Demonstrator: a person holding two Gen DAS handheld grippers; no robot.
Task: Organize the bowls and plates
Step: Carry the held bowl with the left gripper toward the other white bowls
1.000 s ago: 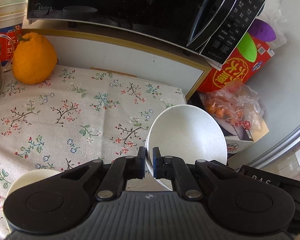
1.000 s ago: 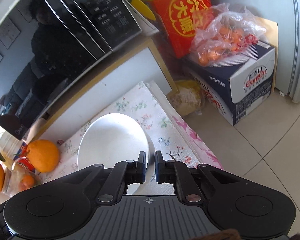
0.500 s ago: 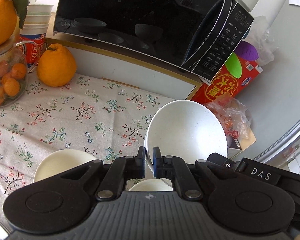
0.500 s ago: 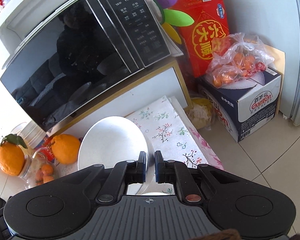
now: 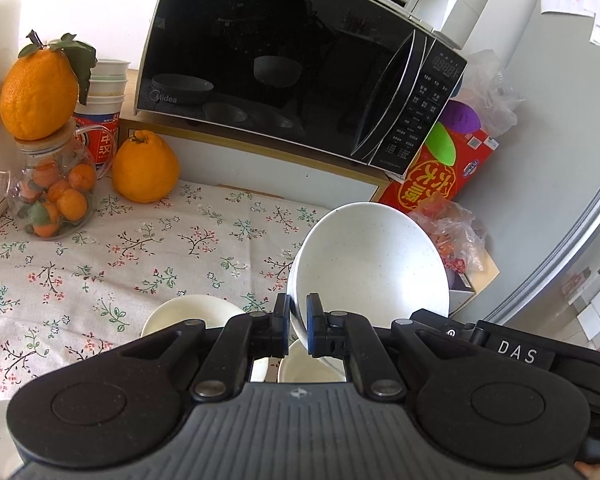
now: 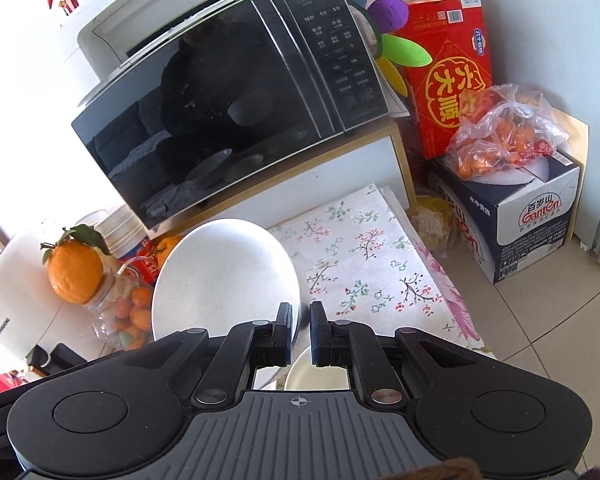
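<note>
A large white bowl (image 5: pixel 370 264) is held tilted in the air by both grippers. My left gripper (image 5: pixel 298 322) is shut on its near rim, and my right gripper (image 6: pixel 299 330) is shut on the opposite rim of the same bowl (image 6: pixel 224 276). Below, on the floral tablecloth (image 5: pixel 100 248), a small cream bowl (image 5: pixel 192 314) sits left of my left fingers. Another cream bowl (image 5: pixel 300 368) shows between them, and also in the right wrist view (image 6: pixel 316 372).
A black microwave (image 5: pixel 292 60) stands on a shelf at the back. A jar of small oranges (image 5: pixel 54 188) topped by a large orange, and a loose orange (image 5: pixel 145 168), stand at the back left. A red box (image 6: pixel 448 76) and a carton (image 6: pixel 516 216) stand past the table's right edge.
Both grippers have risen and pulled back with the white bowl between them. More of the table, the cream bowls and the jar have come into view.
</note>
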